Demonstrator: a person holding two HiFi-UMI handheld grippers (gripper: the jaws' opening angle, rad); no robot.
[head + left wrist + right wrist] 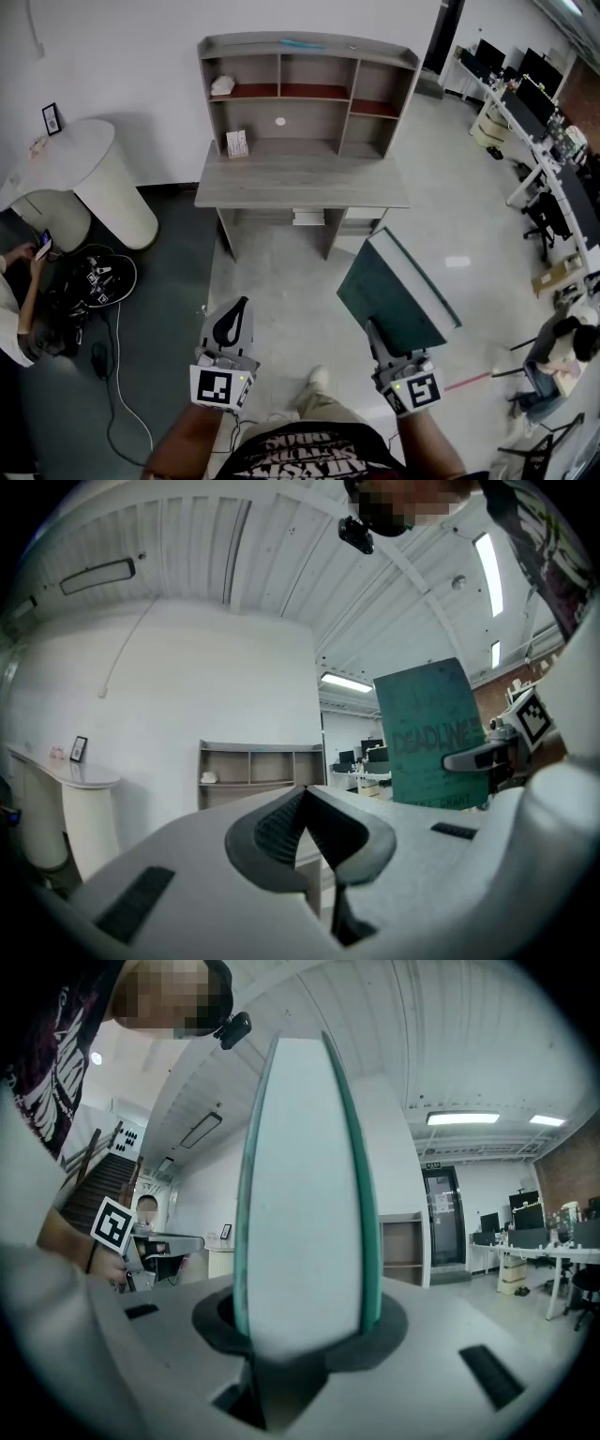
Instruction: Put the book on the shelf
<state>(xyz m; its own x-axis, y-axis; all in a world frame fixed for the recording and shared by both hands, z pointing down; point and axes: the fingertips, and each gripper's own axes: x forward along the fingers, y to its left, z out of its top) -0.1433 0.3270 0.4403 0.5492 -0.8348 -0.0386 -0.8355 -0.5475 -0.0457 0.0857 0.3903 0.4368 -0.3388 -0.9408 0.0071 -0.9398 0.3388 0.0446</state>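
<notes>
Since my right gripper [387, 345] has its jaws clamped across the thickness of the book [397, 289] at its low end only, I judge the load will want to swing. It looks like a thick, stiff hardback, fairly heavy, with smooth teal covers that could slip. It stands tilted up over the floor, well short of the shelf [307, 91] and the bench [302, 178] below that shelf. My left gripper [234, 323], jaws pressed together on nothing, could steady the upper edge.
</notes>
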